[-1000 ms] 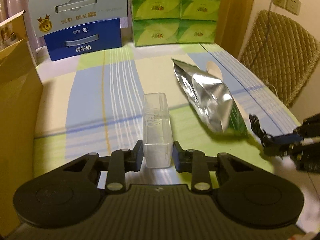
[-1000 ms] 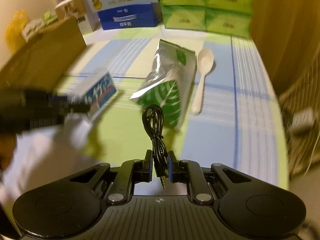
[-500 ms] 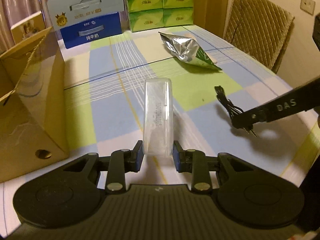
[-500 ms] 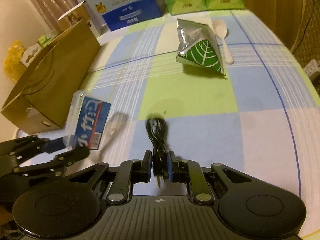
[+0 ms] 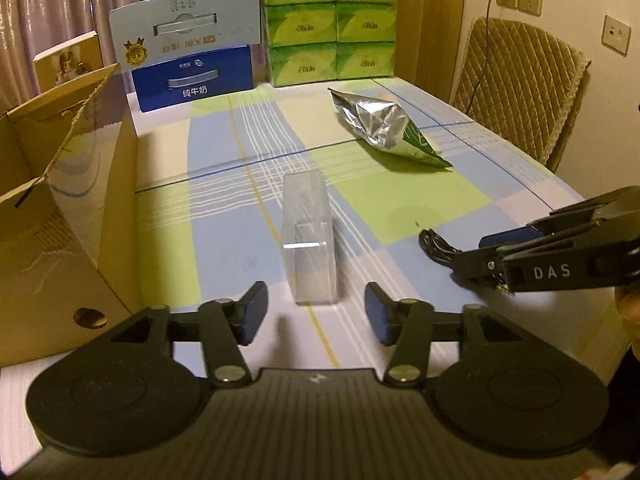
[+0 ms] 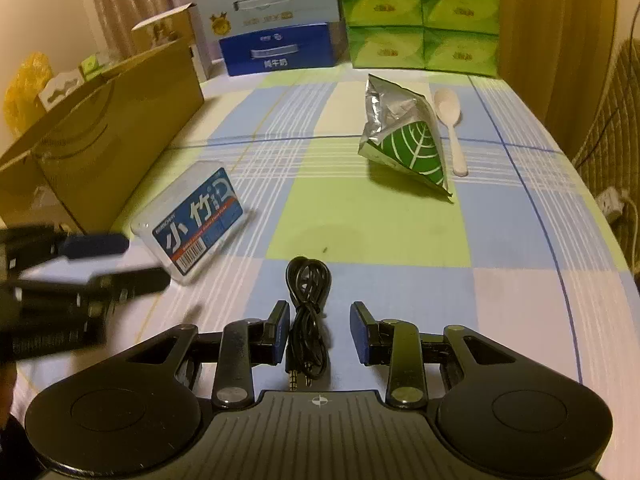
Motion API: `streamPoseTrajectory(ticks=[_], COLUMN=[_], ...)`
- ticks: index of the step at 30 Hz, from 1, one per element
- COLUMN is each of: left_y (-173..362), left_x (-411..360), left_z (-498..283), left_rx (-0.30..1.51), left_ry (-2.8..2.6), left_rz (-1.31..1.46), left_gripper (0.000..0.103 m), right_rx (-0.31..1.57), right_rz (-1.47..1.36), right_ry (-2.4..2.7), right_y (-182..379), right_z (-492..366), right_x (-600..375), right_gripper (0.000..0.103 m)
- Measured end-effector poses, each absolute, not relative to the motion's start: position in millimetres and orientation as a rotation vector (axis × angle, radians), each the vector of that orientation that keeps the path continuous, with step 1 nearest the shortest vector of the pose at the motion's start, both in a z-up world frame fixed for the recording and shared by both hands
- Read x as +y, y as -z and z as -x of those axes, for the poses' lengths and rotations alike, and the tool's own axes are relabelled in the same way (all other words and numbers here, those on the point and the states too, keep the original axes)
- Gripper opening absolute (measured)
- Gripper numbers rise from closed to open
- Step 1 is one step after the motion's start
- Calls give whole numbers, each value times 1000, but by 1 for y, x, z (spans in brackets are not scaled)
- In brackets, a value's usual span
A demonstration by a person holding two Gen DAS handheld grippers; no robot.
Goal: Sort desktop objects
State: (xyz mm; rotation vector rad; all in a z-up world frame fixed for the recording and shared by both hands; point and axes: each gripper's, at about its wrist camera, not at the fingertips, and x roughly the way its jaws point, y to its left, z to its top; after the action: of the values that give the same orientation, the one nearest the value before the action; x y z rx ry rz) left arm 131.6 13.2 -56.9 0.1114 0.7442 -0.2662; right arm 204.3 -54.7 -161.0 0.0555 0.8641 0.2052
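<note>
Your cardboard box point(image 5: 60, 216) stands at the table's left edge. The clear plastic case point(image 5: 308, 240) rests on the checked tablecloth point(image 5: 400, 208); your left gripper point(image 5: 316, 316) has just opened, released. The coiled black audio cable point(image 6: 308, 312) lies between your right gripper point(image 6: 320, 332) pads, likewise just opened.

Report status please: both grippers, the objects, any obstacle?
Left gripper just opened, clear plastic box released on table. Right gripper just opened, black cable lying loose between jaws. Nothing in the way.
</note>
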Motion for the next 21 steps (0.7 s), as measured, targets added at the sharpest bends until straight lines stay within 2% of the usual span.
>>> streamPoseTrajectory(ticks=[3, 6, 12, 15, 17, 18, 19, 21], left_y=[57, 57, 63, 68, 70, 70, 71, 71], left_x=[14, 14, 10, 10, 10, 10, 9, 7], left_z=[-140, -152, -172, -178, -179, -178, -177, -173], left_rx=[732, 722, 724, 741, 757, 765, 770, 778], left_ry=[258, 243, 242, 244, 246, 244, 245, 247], left_rz=[-94, -82, -66, -59, -60, -63, -70, -85], left_gripper=[51, 59, 59, 57, 47, 37, 32, 26], right_rx=[861, 858, 847, 845, 843, 842, 840, 841], right_rz=[-18, 21, 76, 91, 103, 107, 108, 97], right_ry=[-222, -224, -222, -227, -234, -236, -235, -228], right_y=[163, 166, 169, 169, 169, 169, 170, 170], right_z=[-204, -205, -206, -205, -205, -204, -204, -203], right_x=[-49, -44, -38, -36, -33, -32, -31, -31], right_gripper=[31, 31, 30, 23, 17, 14, 12, 12])
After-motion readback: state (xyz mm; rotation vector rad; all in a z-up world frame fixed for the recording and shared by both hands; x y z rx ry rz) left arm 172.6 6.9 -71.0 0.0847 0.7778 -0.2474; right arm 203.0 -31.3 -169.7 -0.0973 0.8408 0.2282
